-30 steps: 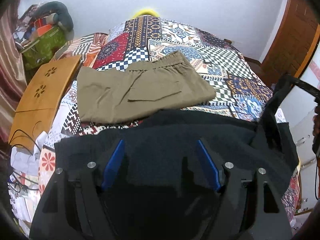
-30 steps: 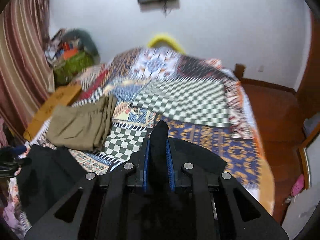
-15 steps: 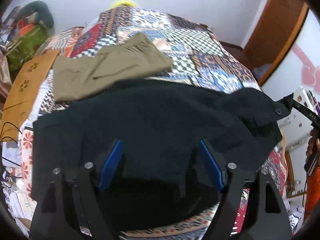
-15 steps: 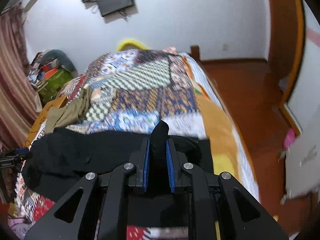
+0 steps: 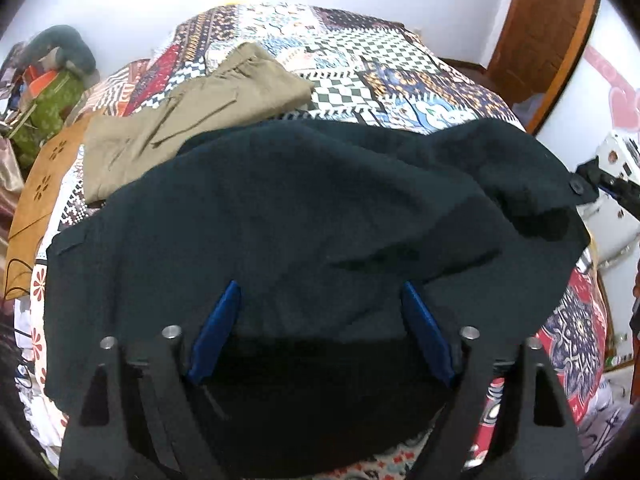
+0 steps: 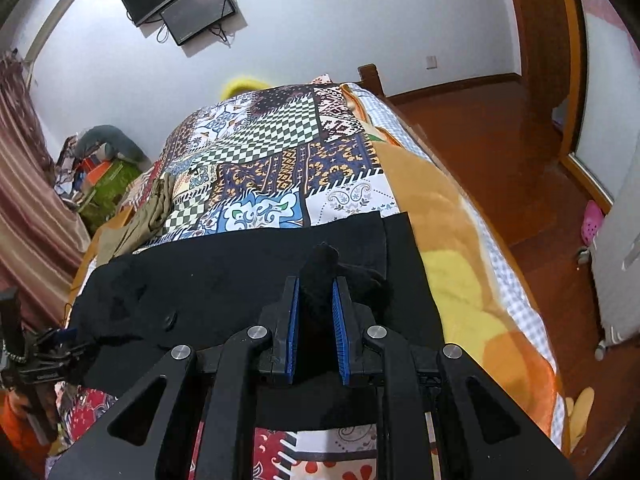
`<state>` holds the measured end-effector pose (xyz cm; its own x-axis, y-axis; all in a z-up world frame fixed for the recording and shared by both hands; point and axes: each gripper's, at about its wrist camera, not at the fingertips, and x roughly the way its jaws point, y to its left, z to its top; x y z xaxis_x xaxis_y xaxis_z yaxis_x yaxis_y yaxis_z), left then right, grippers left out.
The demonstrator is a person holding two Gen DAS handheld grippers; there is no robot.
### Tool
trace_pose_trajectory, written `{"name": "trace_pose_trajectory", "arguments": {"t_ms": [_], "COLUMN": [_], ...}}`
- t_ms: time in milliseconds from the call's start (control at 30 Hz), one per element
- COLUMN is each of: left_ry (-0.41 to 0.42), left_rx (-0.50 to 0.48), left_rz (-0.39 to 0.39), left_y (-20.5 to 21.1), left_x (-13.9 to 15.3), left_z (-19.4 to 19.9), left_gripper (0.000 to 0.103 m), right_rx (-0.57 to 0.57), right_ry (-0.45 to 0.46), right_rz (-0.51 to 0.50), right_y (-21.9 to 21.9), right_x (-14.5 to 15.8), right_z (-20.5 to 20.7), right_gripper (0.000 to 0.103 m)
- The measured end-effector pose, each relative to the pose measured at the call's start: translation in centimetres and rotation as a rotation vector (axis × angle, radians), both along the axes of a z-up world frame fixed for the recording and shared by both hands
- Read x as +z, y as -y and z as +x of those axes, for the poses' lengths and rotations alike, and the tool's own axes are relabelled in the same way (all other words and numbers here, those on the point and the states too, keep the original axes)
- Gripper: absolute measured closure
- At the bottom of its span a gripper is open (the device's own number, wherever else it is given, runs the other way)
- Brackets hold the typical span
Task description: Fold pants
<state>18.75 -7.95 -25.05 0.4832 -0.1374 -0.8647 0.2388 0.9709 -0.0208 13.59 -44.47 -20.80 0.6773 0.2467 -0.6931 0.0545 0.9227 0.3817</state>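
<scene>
1. Two pairs of pants are counted on the bed (image 6: 460,240): one pair of black pants (image 5: 300,208) spread at the near edge, one pair of khaki pants (image 5: 192,120) folded beyond.
2. A bunch of black cloth is clamped in the right claw (image 6: 316,280).
3. The left claw (image 5: 320,296) is seen closing, pads wide above the black cloth.

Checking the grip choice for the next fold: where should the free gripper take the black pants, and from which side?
Take the black pants at the near hem, coming from the bed's near side: that edge lies flat between the closing left gripper.
</scene>
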Motion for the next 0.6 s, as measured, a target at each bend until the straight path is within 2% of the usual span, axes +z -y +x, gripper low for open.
{"name": "trace_pose_trajectory", "arguments": {"t_ms": [33, 100, 167, 200, 433, 600], "left_ry": [0.006, 0.008, 0.003, 0.008, 0.042, 0.010], "left_rx": [0.000, -0.010, -0.021, -0.026, -0.040, -0.073], "left_rz": [0.000, -0.015, -0.038, -0.054, -0.098, -0.118], "left_y": [-0.1, -0.3, -0.6, -0.8, -1.7, -1.4], "left_x": [0.1, 0.6, 1.1, 1.6, 4.9, 4.6], "left_z": [0.1, 0.5, 0.7, 0.8, 0.1, -1.2], "left_gripper": [0.040, 0.068, 0.079, 0.090, 0.092, 0.092], "right_rx": [-0.005, -0.015, -0.024, -0.028, -0.053, -0.079], "right_ry": [0.004, 0.014, 0.027, 0.033, 0.096, 0.073], "right_rz": [0.000, 0.000, 0.003, 0.002, -0.022, -0.044], "right_y": [0.1, 0.4, 0.9, 1.0, 1.9, 2.1], "right_x": [0.1, 0.3, 0.8, 1.0, 3.3, 2.6], "right_z": [0.0, 0.0, 0.0, 0.1, -1.1, -2.5], "right_gripper": [0.089, 0.089, 0.089, 0.089, 0.089, 0.089]}}
